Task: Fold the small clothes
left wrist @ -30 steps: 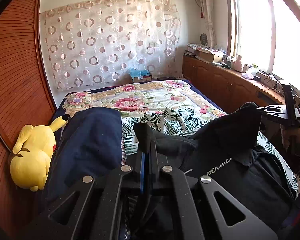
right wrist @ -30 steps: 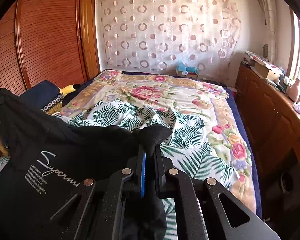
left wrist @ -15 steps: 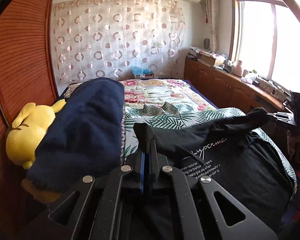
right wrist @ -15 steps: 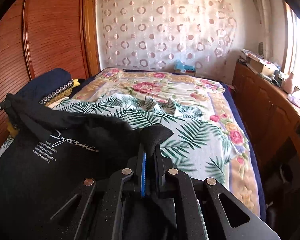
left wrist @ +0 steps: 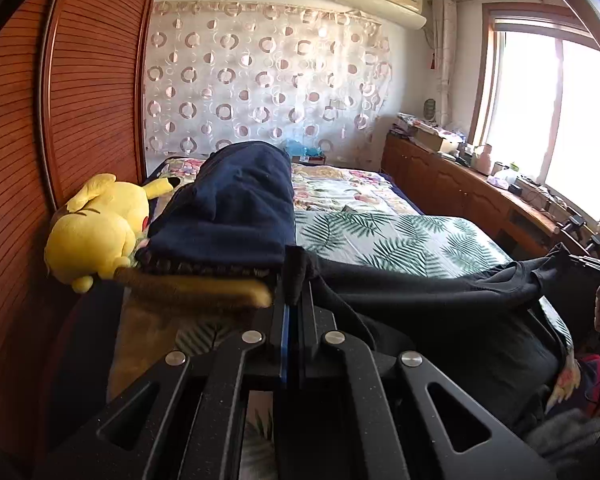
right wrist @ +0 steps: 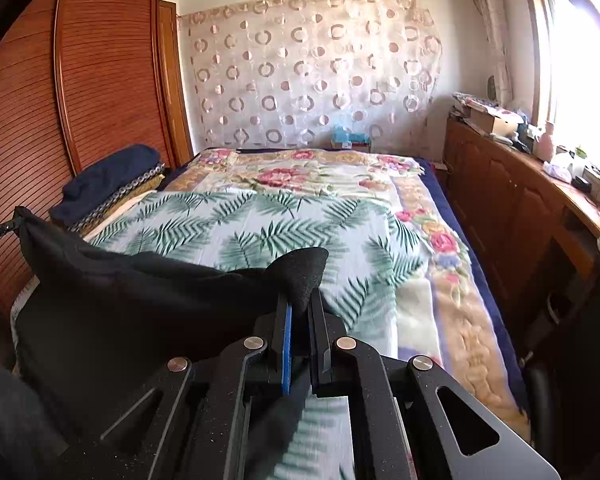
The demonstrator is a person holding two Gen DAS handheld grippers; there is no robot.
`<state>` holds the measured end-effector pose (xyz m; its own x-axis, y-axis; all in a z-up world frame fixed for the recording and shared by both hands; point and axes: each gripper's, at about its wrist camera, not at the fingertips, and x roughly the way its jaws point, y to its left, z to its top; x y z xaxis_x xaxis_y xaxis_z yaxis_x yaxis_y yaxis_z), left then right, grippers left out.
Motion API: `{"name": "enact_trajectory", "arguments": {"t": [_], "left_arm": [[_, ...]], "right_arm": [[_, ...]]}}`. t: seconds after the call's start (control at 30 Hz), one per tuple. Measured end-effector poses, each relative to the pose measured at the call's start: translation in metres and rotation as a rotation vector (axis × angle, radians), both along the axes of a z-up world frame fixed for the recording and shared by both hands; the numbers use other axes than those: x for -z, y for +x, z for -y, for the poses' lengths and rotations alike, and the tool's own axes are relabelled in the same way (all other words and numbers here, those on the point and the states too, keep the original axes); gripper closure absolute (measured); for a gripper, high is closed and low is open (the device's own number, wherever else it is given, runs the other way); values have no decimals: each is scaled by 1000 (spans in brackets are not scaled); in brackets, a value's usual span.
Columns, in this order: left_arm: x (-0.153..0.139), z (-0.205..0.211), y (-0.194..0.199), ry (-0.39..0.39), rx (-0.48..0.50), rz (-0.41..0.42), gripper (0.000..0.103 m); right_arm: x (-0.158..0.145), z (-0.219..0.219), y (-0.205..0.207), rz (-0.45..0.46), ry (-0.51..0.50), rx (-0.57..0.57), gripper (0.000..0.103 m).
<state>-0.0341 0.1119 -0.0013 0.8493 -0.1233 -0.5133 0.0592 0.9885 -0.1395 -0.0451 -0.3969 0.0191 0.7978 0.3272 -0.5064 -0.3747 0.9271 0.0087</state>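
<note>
A black T-shirt is stretched between my two grippers at the foot of the bed, its body hanging over the near edge. My left gripper is shut on one corner of the shirt. My right gripper is shut on the other corner. In the right wrist view the shirt spreads to the left, up to the left gripper at the far left edge. In the left wrist view the right gripper shows at the far right, holding its corner.
The bed carries a palm-leaf sheet over a floral blanket. A folded navy cloth pile and a yellow plush toy lie at the bed's left side by the wooden wardrobe. A cluttered wooden counter runs along the right.
Both grippers have come down and back toward the foot of the bed with the shirt held taut. The shirt's printed front has dropped out of sight over the edge.
</note>
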Motion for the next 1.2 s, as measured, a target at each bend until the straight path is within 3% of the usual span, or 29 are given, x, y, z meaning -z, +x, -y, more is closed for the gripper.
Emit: {"name": "enact_trajectory", "arguments": {"t": [0.17, 0.33, 0.4, 0.47, 0.53, 0.57, 0.6, 0.63, 0.7, 0.83, 1.03, 1.2], "left_arm": [[18, 3, -17, 17, 8, -76, 99], [44, 3, -13, 41, -2, -143, 94], [43, 3, -16, 33, -4, -130, 80], [39, 3, -17, 11, 8, -111, 62], [32, 4, -17, 20, 10, -90, 53], [30, 4, -16, 26, 8, -83, 40], [28, 5, -13, 29, 12, -78, 26], [26, 6, -10, 30, 21, -70, 22], [25, 9, 1, 31, 39, -78, 21], [30, 11, 27, 75, 31, -104, 21], [38, 4, 56, 79, 0, -143, 21], [49, 3, 73, 88, -6, -179, 21]], "right_arm": [[6, 3, -23, -68, -10, -30, 97], [35, -7, -24, -135, -101, -43, 97], [37, -5, -16, -151, -93, -28, 96], [33, -3, -10, -154, -89, -15, 88], [26, -6, -8, -142, -91, -3, 83], [21, -6, -7, -138, -88, -2, 82], [20, -6, -10, -136, -87, 1, 75], [17, -5, -11, -131, -88, 7, 66], [12, -3, -16, -111, -77, 10, 57], [5, 1, -10, -76, -76, 44, 53], [17, -14, 28, -67, -90, 65, 52], [33, -30, 64, -121, -76, 28, 52]]}}
